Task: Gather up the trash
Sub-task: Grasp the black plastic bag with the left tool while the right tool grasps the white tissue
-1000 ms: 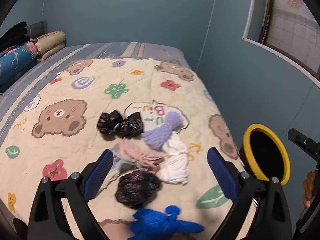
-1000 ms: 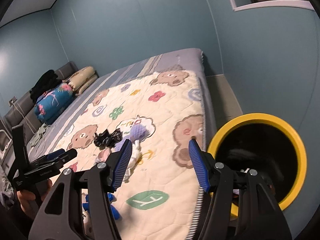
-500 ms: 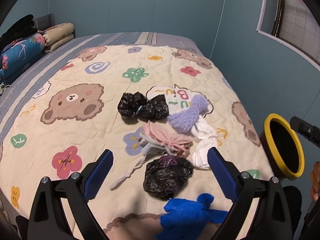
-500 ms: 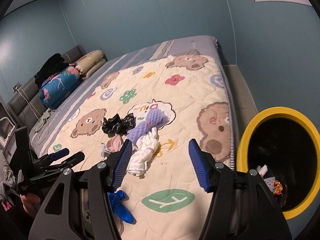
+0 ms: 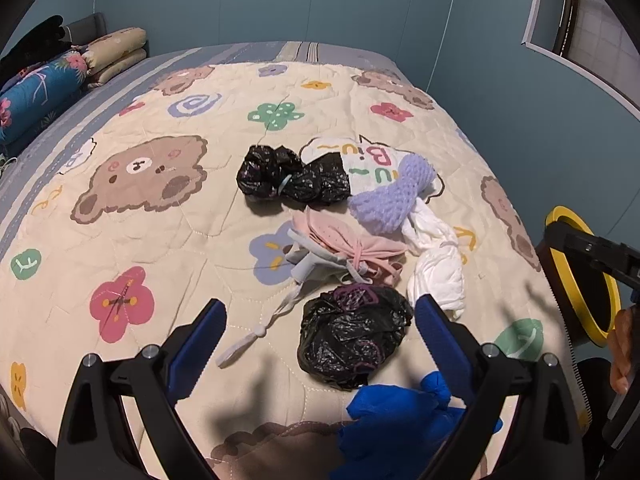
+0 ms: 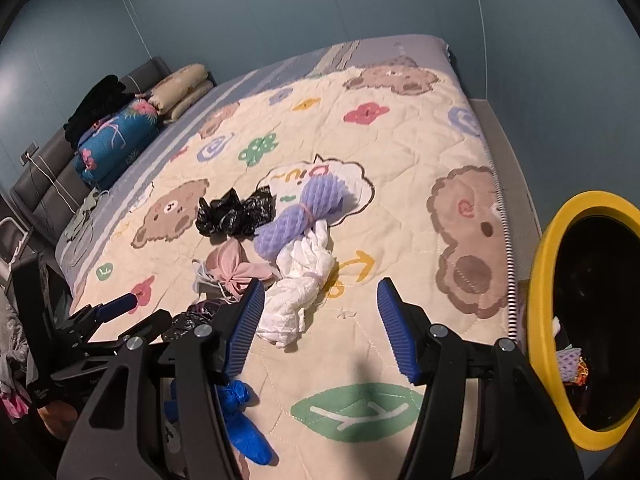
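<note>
Trash lies in a loose pile on the bear-print quilt (image 5: 160, 248): a tied black bag (image 5: 292, 178), a purple foam net (image 5: 390, 196), white crumpled plastic (image 5: 438, 264), a pink cloth bundle (image 5: 348, 246), a second black bag (image 5: 354, 336) and a blue glove (image 5: 396, 420). My left gripper (image 5: 320, 332) hovers open just above the near black bag, nothing between its fingers. My right gripper (image 6: 320, 320) is open and empty, over the quilt beside the white plastic (image 6: 300, 292). The yellow-rimmed bin (image 6: 576, 320) stands off the bed's right edge, with some trash inside.
Pillows and a blue floral bolster (image 6: 116, 140) lie at the head of the bed against a dark headboard. Blue walls close in behind and to the right. A narrow strip of floor (image 6: 504, 140) runs between bed and wall. A hand (image 5: 624, 344) shows at the right edge.
Both grippers have sunk toward the quilt. The right one swung left from over the bin to the pile's edge. The left one now frames the near black bag. Jaws unchanged.
</note>
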Demonstrator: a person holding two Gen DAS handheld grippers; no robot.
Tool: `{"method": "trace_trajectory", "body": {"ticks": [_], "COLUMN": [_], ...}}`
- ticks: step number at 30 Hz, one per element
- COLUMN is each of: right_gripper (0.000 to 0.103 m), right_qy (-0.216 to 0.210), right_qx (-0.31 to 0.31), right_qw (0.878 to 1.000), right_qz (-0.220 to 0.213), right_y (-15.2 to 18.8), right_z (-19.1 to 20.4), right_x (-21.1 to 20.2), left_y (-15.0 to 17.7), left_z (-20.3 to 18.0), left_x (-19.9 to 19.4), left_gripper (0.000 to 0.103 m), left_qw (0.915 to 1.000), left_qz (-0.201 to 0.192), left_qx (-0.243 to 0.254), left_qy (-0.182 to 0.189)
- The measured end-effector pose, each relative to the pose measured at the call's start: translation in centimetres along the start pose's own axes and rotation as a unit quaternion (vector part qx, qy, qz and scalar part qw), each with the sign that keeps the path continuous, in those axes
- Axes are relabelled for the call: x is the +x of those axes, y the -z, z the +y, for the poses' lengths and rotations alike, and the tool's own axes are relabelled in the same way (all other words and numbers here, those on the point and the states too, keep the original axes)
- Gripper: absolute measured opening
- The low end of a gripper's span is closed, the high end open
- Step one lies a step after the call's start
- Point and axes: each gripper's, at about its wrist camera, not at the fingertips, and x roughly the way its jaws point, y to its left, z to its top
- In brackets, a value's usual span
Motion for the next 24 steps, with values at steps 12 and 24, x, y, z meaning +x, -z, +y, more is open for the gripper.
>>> {"method": "trace_trajectory", "body": {"ticks": [12, 24], "right_gripper": [0.056, 0.056], "right_qy": [0.012, 0.039], "right_qx": [-0.019, -0.024], "right_qw": [0.999, 0.994], "right_qz": [0.047, 0.098], "right_y": [-0.5, -0.6], "right_z": [1.3, 2.4], "right_x": [5.9, 11.9], "left_y": [0.8, 0.8], "left_z": [0.1, 0.8], "left_x": [2.6, 4.3], "left_gripper": [0.092, 0.083], "left_qw": [0.9997, 0.9993], "left_qz": [0.025, 0.037], "left_qx": [-0.003, -0.011], "left_qy": [-0.001, 0.000]}}
